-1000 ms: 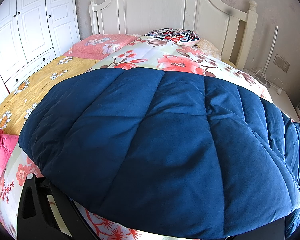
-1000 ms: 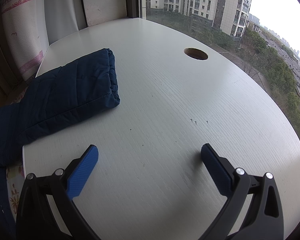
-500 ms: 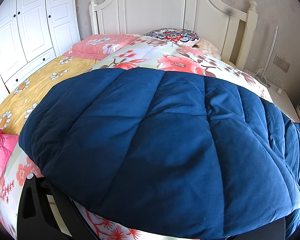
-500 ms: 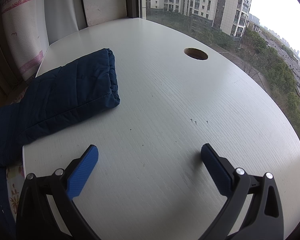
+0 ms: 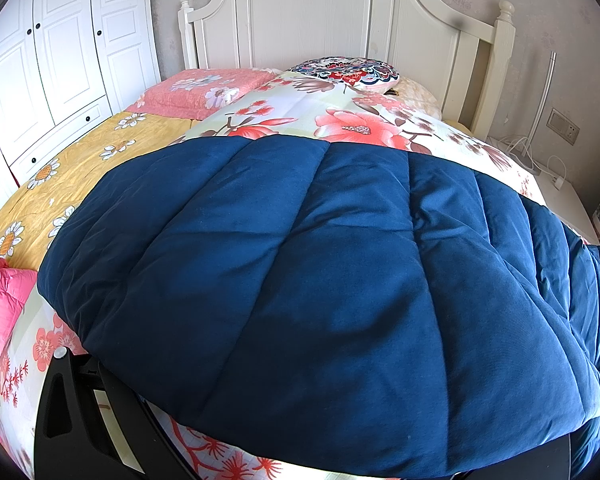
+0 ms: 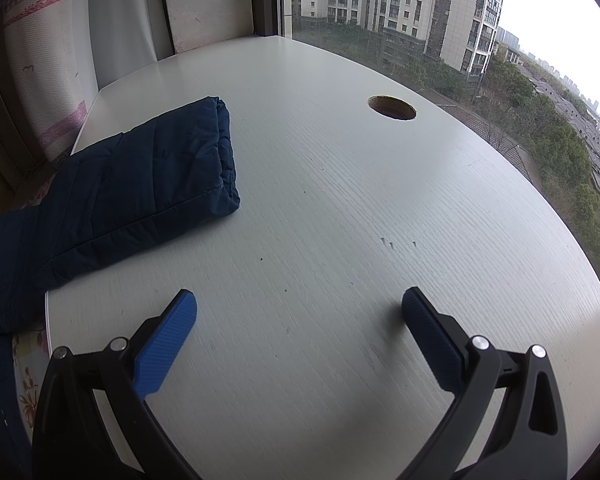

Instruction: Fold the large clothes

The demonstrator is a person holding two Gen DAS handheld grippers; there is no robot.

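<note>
Across the white wooden bed (image 5: 476,60) lies the big navy quilted puffer coat (image 5: 300,280), its body spread flat over the floral duvet (image 5: 360,120) just short of the pillows. One padded sleeve (image 6: 140,196) runs off the side of that bed onto the pale white desk (image 6: 360,240) by the window, cuff end lying flat there.

The right gripper (image 6: 300,316) hovers over bare desk beside the sleeve with its blue-padded fingers spread wide, gripping nothing. The left gripper (image 5: 80,408) only shows a bit of black frame at the near edge of the coat; the fabric covers the tips, so can't tell if it's clamped or not.

My guess on handling: soft, puffy and light for its size, but bulky and probably a bit slick, so it'll spring back and slide. I'd pinch the sleeve at the stitched cuff, where it's thinner and firmer, then swing it over onto the body on the bed.
</note>
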